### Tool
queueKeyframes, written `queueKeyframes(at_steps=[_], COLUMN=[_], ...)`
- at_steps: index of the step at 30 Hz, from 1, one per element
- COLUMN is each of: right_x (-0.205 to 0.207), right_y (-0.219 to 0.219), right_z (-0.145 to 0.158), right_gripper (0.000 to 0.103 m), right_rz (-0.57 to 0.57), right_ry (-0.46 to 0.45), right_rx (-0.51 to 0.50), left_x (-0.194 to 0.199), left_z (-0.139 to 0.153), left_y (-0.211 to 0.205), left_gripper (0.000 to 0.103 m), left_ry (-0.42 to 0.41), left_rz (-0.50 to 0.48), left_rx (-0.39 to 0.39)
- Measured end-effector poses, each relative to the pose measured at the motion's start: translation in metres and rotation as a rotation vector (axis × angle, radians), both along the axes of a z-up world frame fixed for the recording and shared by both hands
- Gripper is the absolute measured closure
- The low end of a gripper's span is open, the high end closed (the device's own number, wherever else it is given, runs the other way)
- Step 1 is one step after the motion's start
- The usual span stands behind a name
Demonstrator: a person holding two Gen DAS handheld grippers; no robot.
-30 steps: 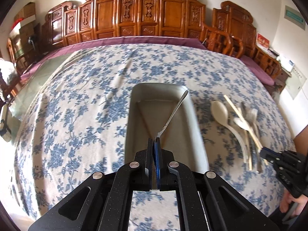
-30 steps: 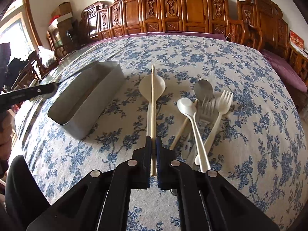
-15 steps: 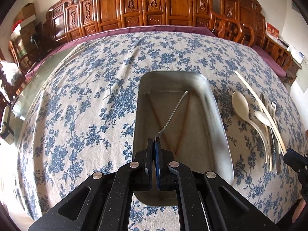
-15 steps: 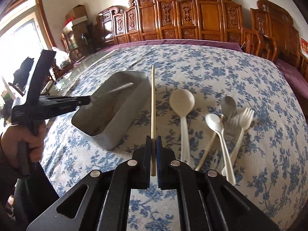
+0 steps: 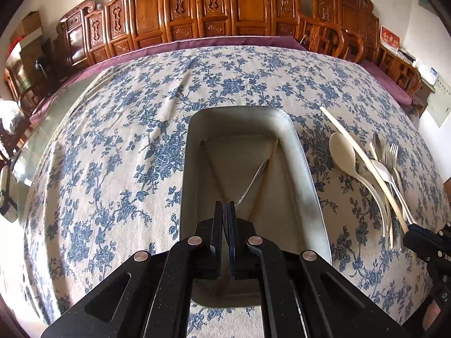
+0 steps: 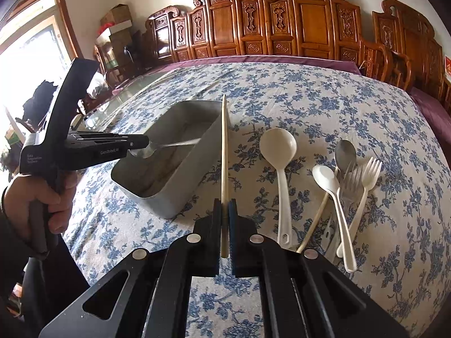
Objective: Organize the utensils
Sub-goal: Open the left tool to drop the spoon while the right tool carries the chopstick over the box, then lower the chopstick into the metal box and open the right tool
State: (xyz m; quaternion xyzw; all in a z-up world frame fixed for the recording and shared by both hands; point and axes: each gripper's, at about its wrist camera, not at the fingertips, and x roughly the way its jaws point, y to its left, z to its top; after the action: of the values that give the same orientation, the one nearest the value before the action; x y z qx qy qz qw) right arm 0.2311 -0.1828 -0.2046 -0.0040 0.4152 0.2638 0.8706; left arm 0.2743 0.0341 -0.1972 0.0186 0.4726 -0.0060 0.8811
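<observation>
My left gripper [image 5: 224,208] is shut on a metal spoon [image 5: 253,180], pinching its bowl, while the handle slants down into the grey metal tray [image 5: 307,163]. In the right wrist view that left gripper [image 6: 141,143] hovers over the tray [image 6: 183,180] with the spoon [image 6: 174,143] sticking out over it. My right gripper [image 6: 224,211] is shut on a wooden chopstick [image 6: 224,152], held off the cloth beside the tray's right wall. In the left wrist view the right gripper [image 5: 411,233] shows at the right edge with the chopstick [image 5: 363,163].
On the blue-flowered cloth right of the tray lie a cream ladle spoon [image 6: 277,143], a white spoon [image 6: 324,177], a metal spoon [image 6: 345,153], forks [image 6: 369,169] and a second chopstick [image 6: 315,225]. Carved wooden chairs [image 6: 307,28] line the far edge. A hand [image 6: 36,197] holds the left gripper.
The left gripper has come forward and lower over the tray, dipping the spoon's handle inside. The right gripper has carried the chopstick left, from above the cream spoon to beside the tray.
</observation>
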Motion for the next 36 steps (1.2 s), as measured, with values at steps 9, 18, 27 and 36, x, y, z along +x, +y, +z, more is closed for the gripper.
queueKeyframes(at_steps=[9, 18, 27, 36], right_x=[-0.001, 0.010, 0.029, 0.045], right_y=[0.029, 0.067, 0.101, 0.122], right_z=[0.010, 0.010, 0.000, -0.011], right_gripper=[0.097, 0.097, 0.097, 0.097], right_rz=[0.043, 0.054, 0.030, 0.008], right_ry=[-0.018, 0.003, 0.061, 0.112], right_rx=[-0.009, -0.023, -0.027, -0.078], left_x=[-0.008, -0.019, -0.029, -0.036], left_z=[0.011, 0.028, 0.049, 0.065], left_y=[0.010, 0.031, 0.055, 0.061], left_gripper=[0.100, 0.087, 0.082, 0.081], left_ry=[-0.013, -0.048, -0.065, -0.085], left_rz=[-0.008, 0.000, -0.034, -0.092], left_rx=[-0.034, -0.038, -0.035, -0.033])
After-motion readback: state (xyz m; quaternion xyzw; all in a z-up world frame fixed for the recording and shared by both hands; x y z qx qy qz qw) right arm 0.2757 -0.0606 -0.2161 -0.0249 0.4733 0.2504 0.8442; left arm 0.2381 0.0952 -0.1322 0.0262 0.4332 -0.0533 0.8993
